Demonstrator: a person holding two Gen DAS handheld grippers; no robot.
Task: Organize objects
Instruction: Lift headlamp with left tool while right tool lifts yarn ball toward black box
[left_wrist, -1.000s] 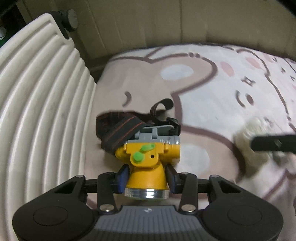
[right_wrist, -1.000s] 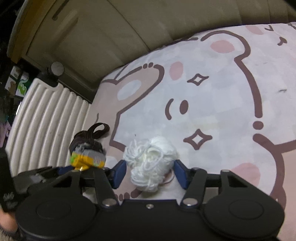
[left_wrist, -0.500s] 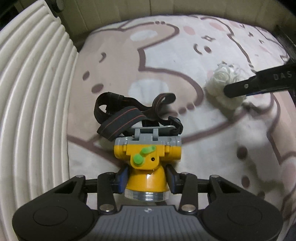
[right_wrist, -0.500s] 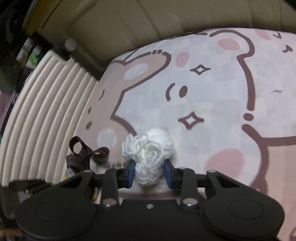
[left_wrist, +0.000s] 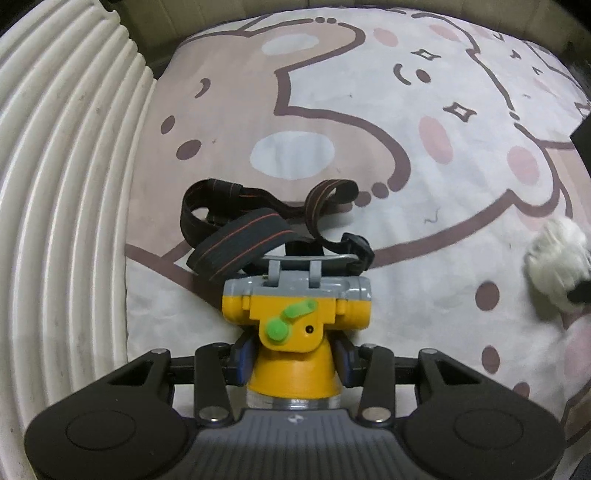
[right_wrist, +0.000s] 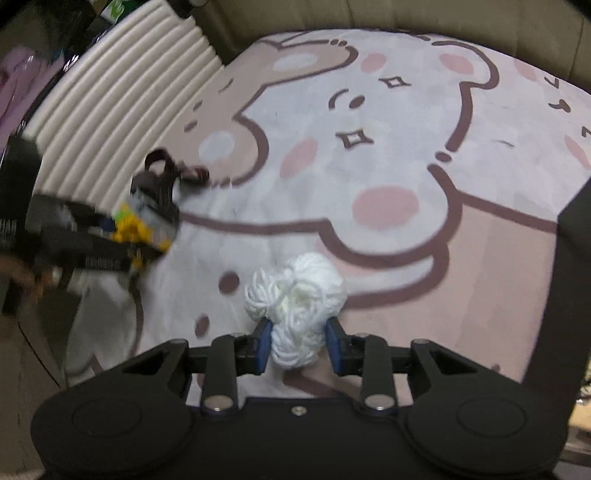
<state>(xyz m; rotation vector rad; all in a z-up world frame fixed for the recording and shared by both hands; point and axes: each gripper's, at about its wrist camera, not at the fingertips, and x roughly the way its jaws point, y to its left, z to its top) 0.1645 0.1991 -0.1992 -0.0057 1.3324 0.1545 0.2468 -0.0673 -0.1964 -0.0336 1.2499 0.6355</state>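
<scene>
My left gripper (left_wrist: 291, 360) is shut on a yellow headlamp (left_wrist: 295, 328) with green knobs and a grey back; its black elastic strap (left_wrist: 255, 221) hangs loose above the bear-print bedspread (left_wrist: 369, 122). My right gripper (right_wrist: 298, 345) is shut on a ball of white yarn (right_wrist: 295, 295), held above the bedspread (right_wrist: 369, 129). The yarn also shows at the right edge of the left wrist view (left_wrist: 557, 266). The headlamp and left gripper show blurred at the left of the right wrist view (right_wrist: 144, 225).
A white ribbed headboard panel (left_wrist: 66, 203) borders the bed on the left, also in the right wrist view (right_wrist: 122, 99). Beige panelled wall runs behind the bed. A dark object (right_wrist: 569, 295) stands at the right edge.
Both grippers have risen and pulled back with their objects; more bedspread is in view. The right gripper closed on the yarn. The yarn moved right and lower in the left wrist view.
</scene>
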